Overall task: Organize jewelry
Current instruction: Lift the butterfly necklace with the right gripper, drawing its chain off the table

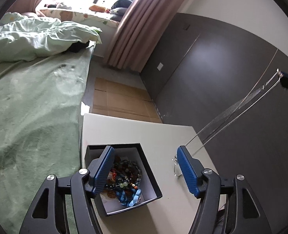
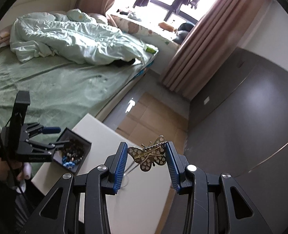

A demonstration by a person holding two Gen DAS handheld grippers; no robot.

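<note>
From the left wrist view, a dark box full of beads is seen on the white table. Much of the jewelry is already kept inside it, so part of the job looks done. The left tongs are held wide open and nothing is gripped by them. One pad hangs over the box and the other over the bare table. A silver chain is stretched up from beside the right pad toward the right edge, where the other tongs are just seen. A small silver piece lies on the table next to that pad.

From the right wrist view, a gold butterfly pendant is held between the pads of the right tongs, which are partly closed on it. It is lifted above the table, well apart from the box. It probably still has to be put away.
</note>
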